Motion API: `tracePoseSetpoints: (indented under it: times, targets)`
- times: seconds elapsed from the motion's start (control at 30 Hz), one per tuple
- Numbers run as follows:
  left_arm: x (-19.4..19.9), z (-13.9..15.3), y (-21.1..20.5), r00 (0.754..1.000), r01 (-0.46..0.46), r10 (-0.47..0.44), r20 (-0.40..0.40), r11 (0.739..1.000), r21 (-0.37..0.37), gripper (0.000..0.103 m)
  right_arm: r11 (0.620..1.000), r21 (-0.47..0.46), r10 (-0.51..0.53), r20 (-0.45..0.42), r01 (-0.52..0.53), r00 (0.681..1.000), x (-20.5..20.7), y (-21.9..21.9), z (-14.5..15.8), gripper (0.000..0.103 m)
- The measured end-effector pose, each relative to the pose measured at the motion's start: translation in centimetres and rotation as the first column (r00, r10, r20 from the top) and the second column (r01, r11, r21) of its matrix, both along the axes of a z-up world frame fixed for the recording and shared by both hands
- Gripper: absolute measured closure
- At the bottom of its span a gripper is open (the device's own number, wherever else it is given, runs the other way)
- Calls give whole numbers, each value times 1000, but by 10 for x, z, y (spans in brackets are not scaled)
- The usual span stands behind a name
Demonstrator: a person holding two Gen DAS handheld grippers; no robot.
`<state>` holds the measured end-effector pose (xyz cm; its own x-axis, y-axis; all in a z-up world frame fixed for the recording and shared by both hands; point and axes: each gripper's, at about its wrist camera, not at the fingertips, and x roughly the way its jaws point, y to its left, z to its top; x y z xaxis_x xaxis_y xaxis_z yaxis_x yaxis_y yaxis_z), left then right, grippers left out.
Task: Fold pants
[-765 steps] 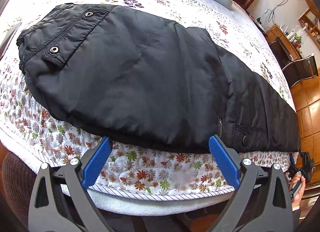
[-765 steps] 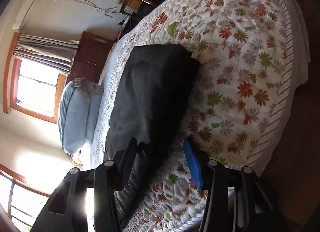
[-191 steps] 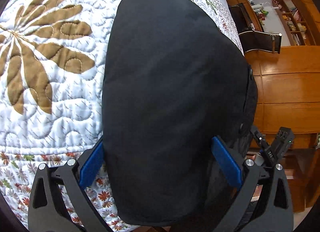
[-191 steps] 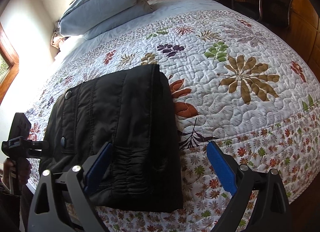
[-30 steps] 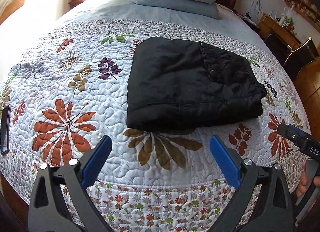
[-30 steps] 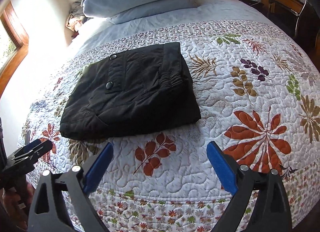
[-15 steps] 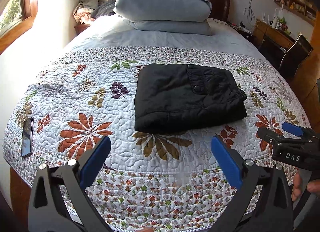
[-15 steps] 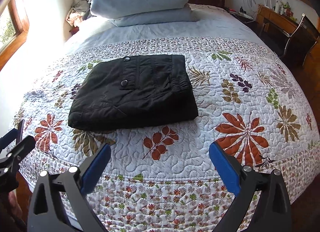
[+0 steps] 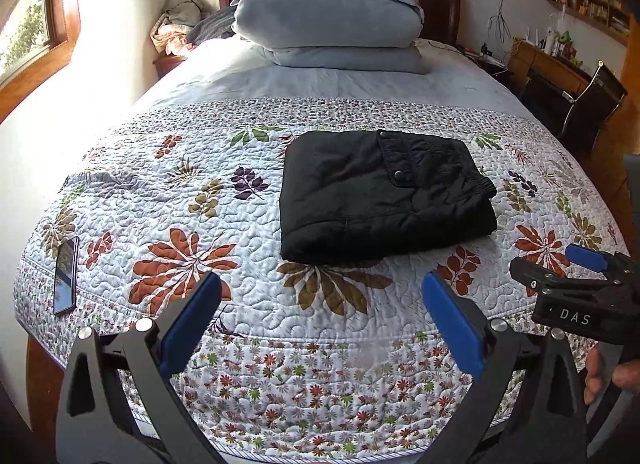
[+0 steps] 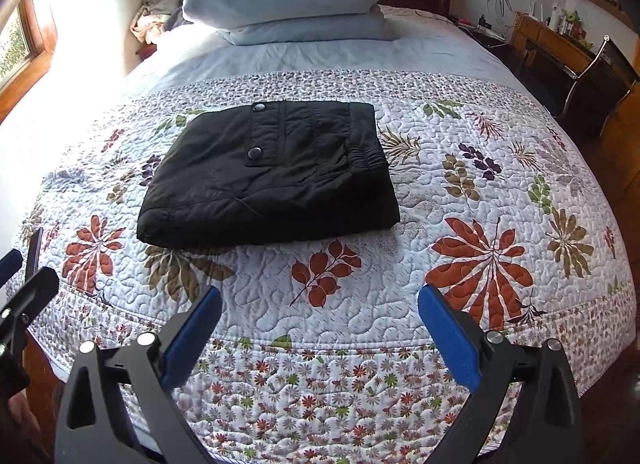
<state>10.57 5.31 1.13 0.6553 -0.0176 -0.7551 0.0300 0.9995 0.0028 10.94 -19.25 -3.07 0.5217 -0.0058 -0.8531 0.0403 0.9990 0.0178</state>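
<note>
Bedroom, floral quilted bedspread (image 9: pixel 248 304): black padded pants (image 9: pixel 380 193) folded into a thick rectangle, mid-bed, nearer the foot edge than the pillows. Probably soft, bulky, light, slightly slick; best gripped at the elasticated waistband edge. Left gripper (image 9: pixel 320 324) and right gripper (image 10: pixel 320 332) both spread wide, empty, over the foot edge.

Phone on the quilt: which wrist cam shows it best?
Left wrist. The phone lies flat near the quilt's left edge, its whole dark screen visible and unobstructed. In the right wrist view the phone is only a thin dark sliver at the frame's left side, with the left tool just below it.
</note>
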Motion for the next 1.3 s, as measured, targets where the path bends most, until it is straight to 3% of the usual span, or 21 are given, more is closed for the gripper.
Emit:
tracePoseSetpoints:
  times: [0.6, 1.3]
  targets:
    - [10, -17, 5, 999, 3, -6, -52, 998, -68, 3, 999, -29, 29, -7, -30, 1000, 3, 7, -5, 4]
    - [13, -24, 1, 997, 13, -17, -69, 998, -60, 3, 999, -38, 34, -15, -34, 999, 4, 7, -9, 4]
